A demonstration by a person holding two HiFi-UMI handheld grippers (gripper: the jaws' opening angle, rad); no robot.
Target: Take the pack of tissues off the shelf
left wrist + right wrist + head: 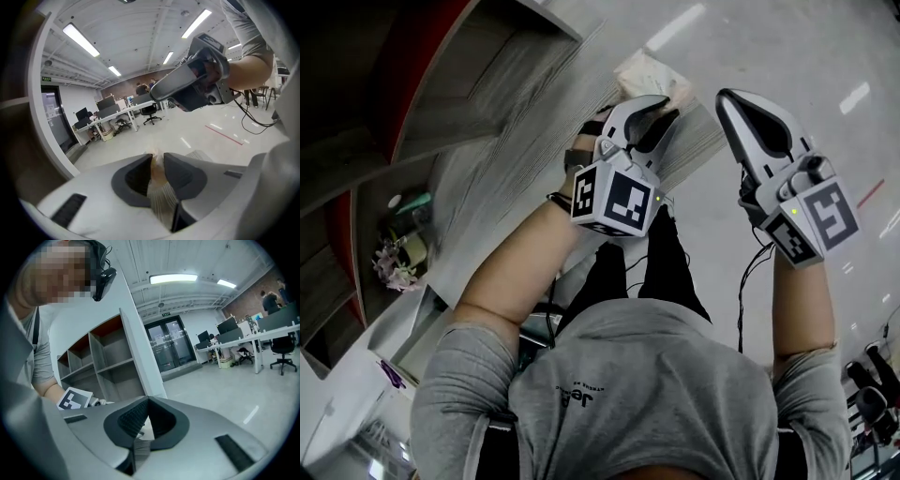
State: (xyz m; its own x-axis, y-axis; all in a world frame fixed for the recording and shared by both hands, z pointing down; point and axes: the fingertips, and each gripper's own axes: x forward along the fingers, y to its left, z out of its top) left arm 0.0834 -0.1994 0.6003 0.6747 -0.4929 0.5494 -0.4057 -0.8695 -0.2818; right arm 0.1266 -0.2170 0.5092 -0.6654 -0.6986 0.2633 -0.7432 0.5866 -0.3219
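**While Held Clear, Pinched on One Side Only**

While out over the open floor (787,56) and well apart from the shelf (478,141) at the left, counts as taken off, to judge by position (nothing underneath to catch a drop, though). Held forward of the person's chest, probably to keep both tools in sight. Clamped partway closed on one end of the load: left gripper (654,111), pads creasing soft wrapper. Just beside, pressed together on nothing and likely spare: right gripper (733,108). Smallest of all, sticking out past the left tips: pack of tissues (652,77)
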